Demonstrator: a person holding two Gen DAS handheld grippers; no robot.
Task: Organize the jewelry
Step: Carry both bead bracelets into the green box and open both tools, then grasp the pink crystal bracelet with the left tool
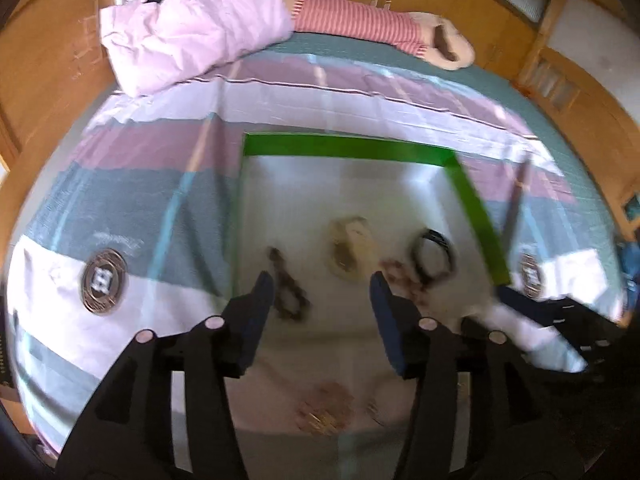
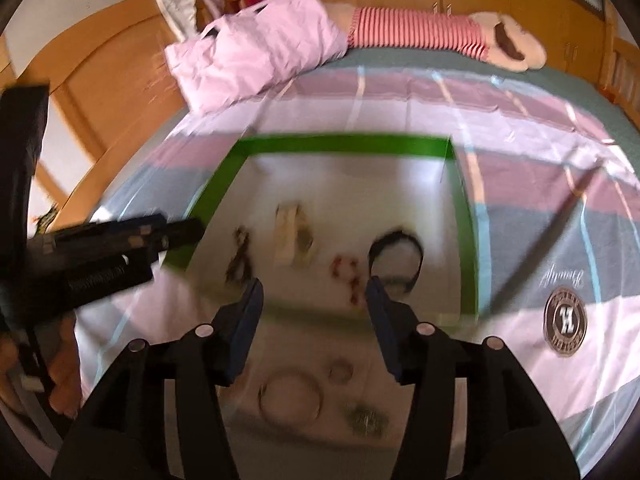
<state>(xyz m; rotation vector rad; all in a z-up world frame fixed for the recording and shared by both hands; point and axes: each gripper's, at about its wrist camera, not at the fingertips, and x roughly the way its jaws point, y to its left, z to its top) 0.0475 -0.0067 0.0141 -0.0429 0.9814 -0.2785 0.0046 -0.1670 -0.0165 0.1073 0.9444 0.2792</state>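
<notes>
Two grippers: both hang over a green tray on a bed, and both pictures are blurry.
Left gripper [image 1: 318,280]: its jaws are spread apart with nothing between them. It is over the near part of the tray, left of the middle.
Right gripper [image 2: 314,284]: its jaws are spread apart too, and they pinch nothing. It is over the near part of the tray, right of the middle.
Green tray [image 1: 340,148]: it has a pale floor and green walls. It lies flat on the striped bed cover [image 1: 160,184].
Dark chain [image 1: 286,292]: it lies near the left wall of the tray, just beside the left gripper's left finger.
Pale lump [image 1: 350,248]: it sits in the middle of the tray. It is too blurry to tell what it is.
Red beads [image 2: 348,276]: they lie right of the pale lump, close to the right gripper's right finger.
Black band [image 2: 396,258]: it makes a ring shape near the right wall of the tray.
Thin ring [image 2: 290,400]: it lies near the front edge, under the right gripper, with a smaller ring [image 2: 341,370] just beside it.
Round badge [image 2: 566,322]: it is printed on the bed cover, outside the tray.
Pink pillow [image 1: 188,28]: it lies at the far edge of the bed.
Striped toy [image 1: 360,22]: it lies next to the pillow, along the far edge.
</notes>
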